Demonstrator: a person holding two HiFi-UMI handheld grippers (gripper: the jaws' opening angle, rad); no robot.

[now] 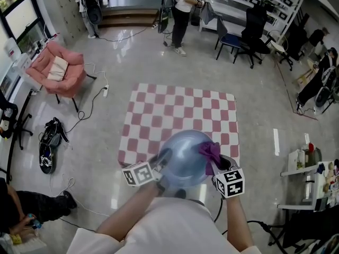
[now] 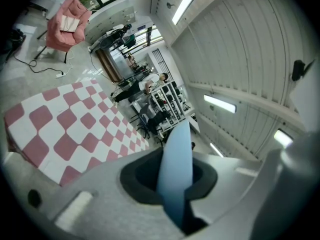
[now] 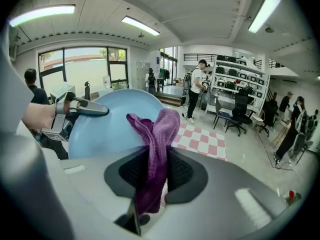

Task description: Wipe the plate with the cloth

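The fingers [image 2: 142, 176] of the left gripper [image 2: 172, 181] are clamped on the rim of the pale blue plate [image 2: 176, 154], which shows edge-on between them. The right gripper [image 3: 152, 176] pinches the purple cloth [image 3: 157, 134] between its fingers [image 3: 131, 171], and the cloth's bunched free end sits against the plate near its right rim. The plate is held tilted in the air, in front of the person, over the near edge of the pink-and-white checkered surface [image 1: 180, 112].

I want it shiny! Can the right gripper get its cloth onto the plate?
Probably yes. The right gripper holds the cloth right by the plate, which the left gripper holds; nothing is between.
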